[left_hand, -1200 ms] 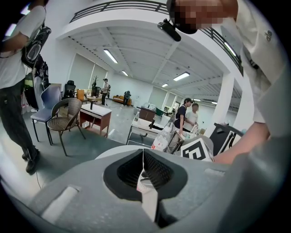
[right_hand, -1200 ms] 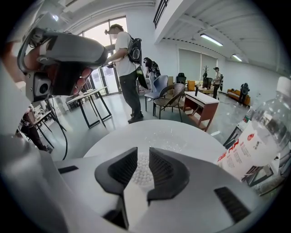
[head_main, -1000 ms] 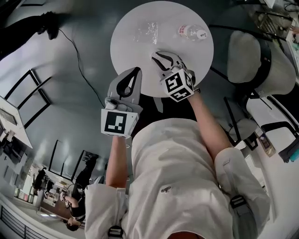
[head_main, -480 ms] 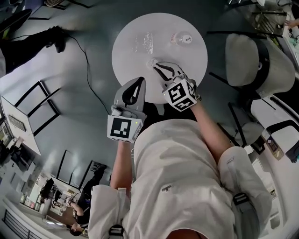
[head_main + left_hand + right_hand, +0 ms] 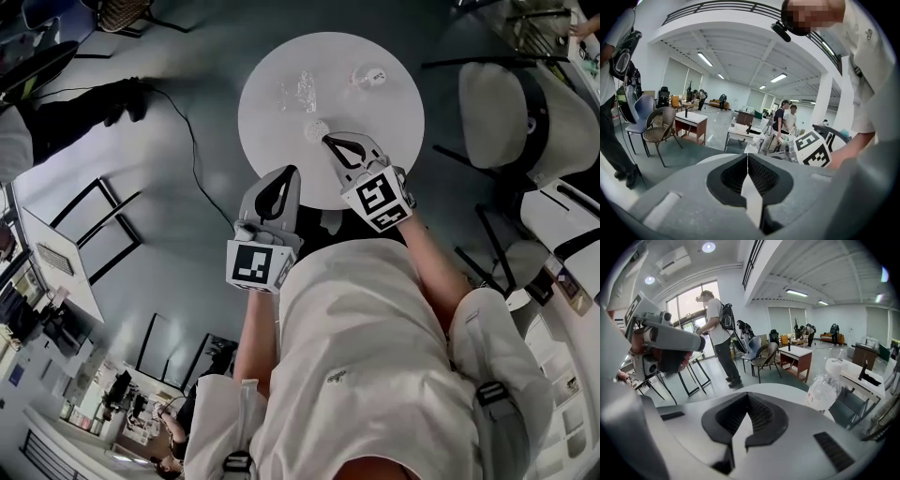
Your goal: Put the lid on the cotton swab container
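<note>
Left gripper (image 5: 290, 172) and right gripper (image 5: 329, 141) both clenched, holding nothing
The right gripper's jaws have just been closing, with nothing between them; the left's are pressed together too; both hang over the near edge of the round table (image 5: 267, 131), probably because the job looks done; the cotton swab container (image 5: 316, 128) sits just beyond the right gripper's tip, apart from it, seemingly capped, though too small to confirm; a bottle (image 5: 370, 76) stands farther back.

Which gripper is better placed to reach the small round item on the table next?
Right, probably. The right gripper has its tips just beside the small round item; the left gripper is farther back. The right jaws have just been closing, with nothing between them.
</note>
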Motion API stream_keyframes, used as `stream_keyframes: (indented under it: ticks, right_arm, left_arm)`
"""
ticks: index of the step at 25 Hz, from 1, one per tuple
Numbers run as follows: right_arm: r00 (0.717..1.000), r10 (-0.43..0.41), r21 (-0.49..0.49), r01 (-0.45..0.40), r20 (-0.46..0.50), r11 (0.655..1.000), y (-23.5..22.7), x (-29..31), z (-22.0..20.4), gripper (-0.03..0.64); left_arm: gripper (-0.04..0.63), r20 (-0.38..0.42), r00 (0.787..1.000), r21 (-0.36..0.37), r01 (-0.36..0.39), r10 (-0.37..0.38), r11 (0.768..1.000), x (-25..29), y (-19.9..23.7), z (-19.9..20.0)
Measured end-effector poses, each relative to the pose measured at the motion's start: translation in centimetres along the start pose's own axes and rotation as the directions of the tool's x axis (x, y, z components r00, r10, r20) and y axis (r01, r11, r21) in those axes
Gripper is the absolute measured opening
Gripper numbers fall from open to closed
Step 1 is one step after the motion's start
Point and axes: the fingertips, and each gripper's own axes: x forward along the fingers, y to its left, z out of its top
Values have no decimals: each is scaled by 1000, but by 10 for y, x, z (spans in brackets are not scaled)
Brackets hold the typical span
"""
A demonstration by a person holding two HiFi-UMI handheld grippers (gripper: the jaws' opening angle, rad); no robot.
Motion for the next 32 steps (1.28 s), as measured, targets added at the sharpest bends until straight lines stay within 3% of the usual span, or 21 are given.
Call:
stream_keyframes:
  ticks: [7, 13, 22, 32]
  right_arm:
    - [999, -30, 77, 28, 33, 997, 45, -11, 5, 8]
    - [987, -106, 164, 85, 121, 983, 99, -33, 22, 8]
    - [962, -217, 171, 188, 166, 967, 188, -73, 29, 8]
    - [931, -301, 232, 252, 208, 940, 266, -130, 23, 8]
  left_arm:
    - [12, 24, 999, 22, 35, -36, 999, -48, 8, -12]
    - [12, 68, 995, 77, 72, -77, 994, -111, 17, -23]
    - [12, 102, 985, 134, 126, -140, 983, -209, 25, -58]
    - [12, 122, 961, 157, 228, -248, 961, -264, 5, -83]
